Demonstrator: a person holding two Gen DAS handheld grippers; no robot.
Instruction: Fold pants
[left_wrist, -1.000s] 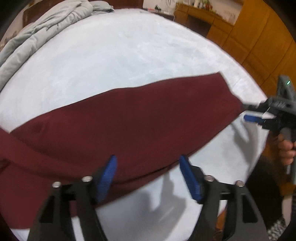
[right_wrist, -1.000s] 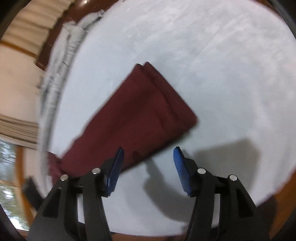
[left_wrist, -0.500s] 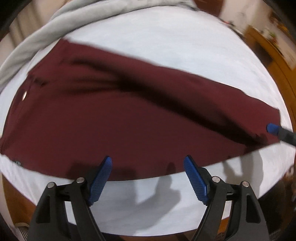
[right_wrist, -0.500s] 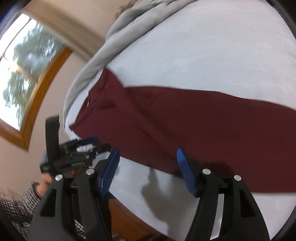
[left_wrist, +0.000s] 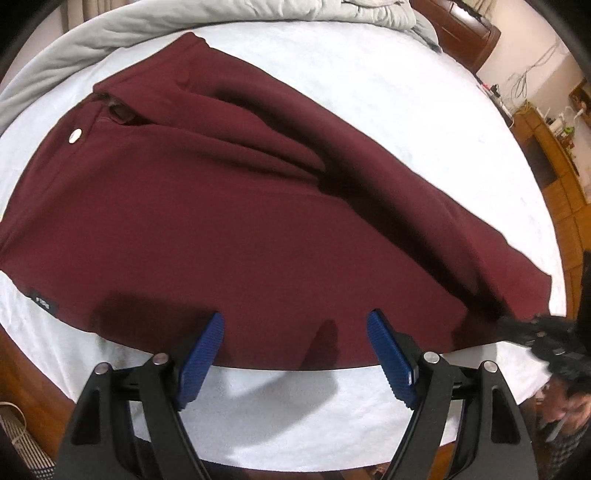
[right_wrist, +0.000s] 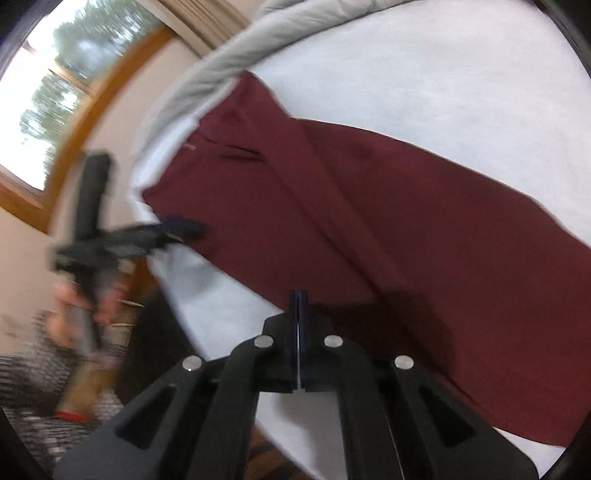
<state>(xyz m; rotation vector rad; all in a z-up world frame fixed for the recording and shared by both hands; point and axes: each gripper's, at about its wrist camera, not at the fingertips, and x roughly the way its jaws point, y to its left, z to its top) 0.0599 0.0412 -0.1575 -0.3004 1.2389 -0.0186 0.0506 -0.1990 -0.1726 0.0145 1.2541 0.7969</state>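
Dark red pants (left_wrist: 221, 221) lie flat across a white bed sheet (left_wrist: 369, 74), waist with its metal button (left_wrist: 75, 137) to the upper left and leg hems to the lower right. My left gripper (left_wrist: 295, 354) is open, and the near edge of the pants runs between its blue pads (left_wrist: 201, 354). In the right wrist view the pants (right_wrist: 369, 203) run from the waist at upper left down to the right. My right gripper (right_wrist: 298, 295) is shut, its tips at the near edge of the leg fabric. The left gripper (right_wrist: 184, 230) shows there blurred at the waist corner.
A grey duvet (left_wrist: 74, 48) is bunched along the far side of the bed. Wooden cabinets (left_wrist: 554, 177) stand at the right. The right wrist view shows a window (right_wrist: 44, 92) at the upper left and a person's hand (right_wrist: 74, 302) holding the left gripper.
Both views have swung and rolled. The left gripper came over the waist end of the pants. The right gripper's jaws, open in both earlier frames, have closed at the pants' near edge.
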